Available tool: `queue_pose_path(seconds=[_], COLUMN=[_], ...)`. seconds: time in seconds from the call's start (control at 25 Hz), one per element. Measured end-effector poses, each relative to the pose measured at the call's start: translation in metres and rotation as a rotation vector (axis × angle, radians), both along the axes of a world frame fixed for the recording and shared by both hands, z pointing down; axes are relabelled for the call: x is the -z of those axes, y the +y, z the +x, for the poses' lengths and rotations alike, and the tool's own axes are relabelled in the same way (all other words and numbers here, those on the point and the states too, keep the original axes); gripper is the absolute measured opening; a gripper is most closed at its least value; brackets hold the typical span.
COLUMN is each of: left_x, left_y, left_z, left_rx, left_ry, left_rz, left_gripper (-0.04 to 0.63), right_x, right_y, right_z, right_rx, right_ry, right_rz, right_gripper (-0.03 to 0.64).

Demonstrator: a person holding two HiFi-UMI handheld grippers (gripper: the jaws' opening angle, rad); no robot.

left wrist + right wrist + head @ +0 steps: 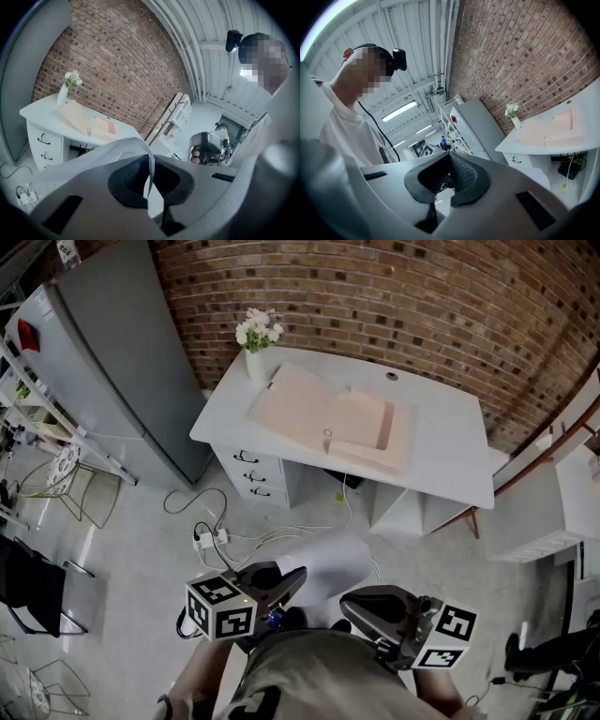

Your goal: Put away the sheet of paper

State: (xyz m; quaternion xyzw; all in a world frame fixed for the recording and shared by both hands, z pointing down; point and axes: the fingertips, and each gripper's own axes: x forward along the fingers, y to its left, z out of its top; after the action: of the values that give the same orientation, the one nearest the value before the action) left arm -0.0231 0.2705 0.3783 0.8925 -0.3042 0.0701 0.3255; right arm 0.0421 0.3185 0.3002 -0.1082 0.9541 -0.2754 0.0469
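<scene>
Between clamped left gripper [151, 164] jaws, the sheet of paper [110, 149]

Curled white sheet of paper [328, 563]

**Everything else around the room**

White worktop [450, 460] sits against a brick wall [403, 296], with three drawers [251, 474] under its left end. A white vase of pale flowers [255, 352] stands upright at the back left corner. Tall grey cabinet [122, 371] is just left of that. On the floor [141, 563] in front there's a white power strip [212, 539] with cables trailing off. Wire chair [80, 488] further left, white shelving [562, 507] off right.
</scene>
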Motion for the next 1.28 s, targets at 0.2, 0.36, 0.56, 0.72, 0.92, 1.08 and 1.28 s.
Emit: queue_pose_path(seconds=[0.2, 0.36, 0.56, 0.72, 0.92, 1.08, 1.28], left_x=[0.004, 0.012, 0.027, 0.040, 0.028, 0.019, 0.023], left_y=[0.012, 0.026, 0.048, 0.075, 0.093, 0.101, 0.068], left_z=[0.030, 0.016, -0.016, -0.046, -0.067, -0.069, -0.109], left_rx=[0.016, 0.094, 0.264, 0.456, 0.566, 0.546, 0.477], left_ry=[-0.011, -0.055, -0.144, -0.179, -0.180, -0.143, -0.133], left_rz=[-0.014, 0.004, 0.055, 0.090, 0.058, 0.053, 0.077], left_gripper=[0.014, 0.014, 0.014, 0.014, 0.014, 0.014, 0.014], right_x=[0.007, 0.015, 0.029, 0.031, 0.022, 0.012, 0.012], right_y=[0.013, 0.020, 0.033, 0.046, 0.052, 0.057, 0.027], right_z=[0.028, 0.011, -0.030, -0.061, -0.081, -0.085, -0.112], right_rx=[0.020, 0.116, 0.329, 0.523, 0.609, 0.583, 0.486], right_ry=[0.008, 0.000, -0.033, -0.031, -0.037, 0.024, 0.053], right_rz=[-0.001, 0.028, 0.114, 0.201, 0.158, 0.123, 0.115], right_gripper=[0.023, 0.023, 0.022, 0.023, 0.023, 0.023, 0.023])
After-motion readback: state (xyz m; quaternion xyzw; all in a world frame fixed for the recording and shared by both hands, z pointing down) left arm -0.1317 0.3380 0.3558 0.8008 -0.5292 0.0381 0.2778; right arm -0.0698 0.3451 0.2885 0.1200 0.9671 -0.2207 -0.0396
